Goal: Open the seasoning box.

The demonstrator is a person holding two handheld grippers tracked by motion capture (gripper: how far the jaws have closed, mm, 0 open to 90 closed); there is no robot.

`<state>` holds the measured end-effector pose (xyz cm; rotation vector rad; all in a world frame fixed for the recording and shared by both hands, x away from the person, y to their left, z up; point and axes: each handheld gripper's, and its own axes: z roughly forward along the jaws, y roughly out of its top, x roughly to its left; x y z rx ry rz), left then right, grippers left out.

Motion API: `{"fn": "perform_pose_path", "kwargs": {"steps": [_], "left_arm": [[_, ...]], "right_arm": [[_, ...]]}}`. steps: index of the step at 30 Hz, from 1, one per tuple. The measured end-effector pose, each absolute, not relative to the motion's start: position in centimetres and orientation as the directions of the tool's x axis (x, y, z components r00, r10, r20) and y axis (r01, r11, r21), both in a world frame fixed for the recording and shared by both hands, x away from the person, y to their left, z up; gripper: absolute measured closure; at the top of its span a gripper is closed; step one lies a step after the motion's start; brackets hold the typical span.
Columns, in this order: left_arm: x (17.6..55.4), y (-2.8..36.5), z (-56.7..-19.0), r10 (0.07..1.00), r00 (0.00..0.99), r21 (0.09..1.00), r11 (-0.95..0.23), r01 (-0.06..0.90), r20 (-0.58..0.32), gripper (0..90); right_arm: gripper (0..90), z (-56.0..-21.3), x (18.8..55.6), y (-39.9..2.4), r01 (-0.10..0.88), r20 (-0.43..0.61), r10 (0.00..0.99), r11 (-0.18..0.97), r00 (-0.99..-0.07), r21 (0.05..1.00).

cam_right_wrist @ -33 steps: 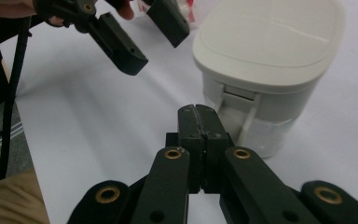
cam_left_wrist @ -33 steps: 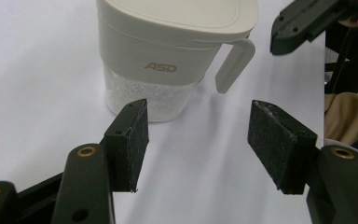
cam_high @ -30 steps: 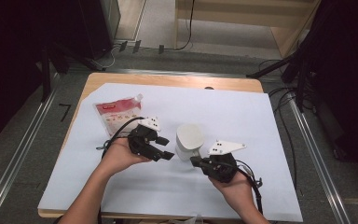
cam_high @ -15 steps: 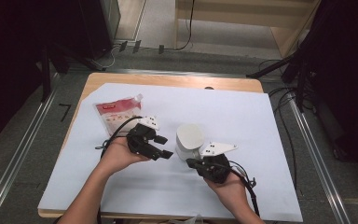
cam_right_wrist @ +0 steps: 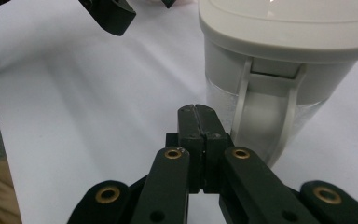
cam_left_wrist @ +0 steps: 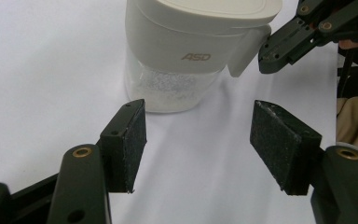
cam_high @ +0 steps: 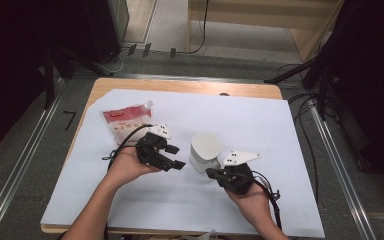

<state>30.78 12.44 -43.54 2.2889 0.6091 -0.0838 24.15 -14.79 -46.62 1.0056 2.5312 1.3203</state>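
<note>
While a white lidded plastic container with a clear base stands near the middle of the white-covered table, a person's two black grippers flank it. Left gripper, jaws spread wide with nothing between them, points at the container from just beside it, pads short of its wall. Right gripper, jaws pressed together on nothing, sits just beside the container's latch. A red-and-white spouted pouch lies behind the left hand.
</note>
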Motion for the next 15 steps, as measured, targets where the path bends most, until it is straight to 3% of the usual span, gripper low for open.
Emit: {"fn": "perform_pose_path", "kwargs": {"steps": [15], "left_arm": [[30.7,12.3,-43.6,0.396,0.893,0.678,-0.598,0.428,-0.214,38.1]], "right_arm": [[90.0,-46.3,26.0,-18.0,0.546,0.222,0.654,0.344,-0.723,0.764]]}}
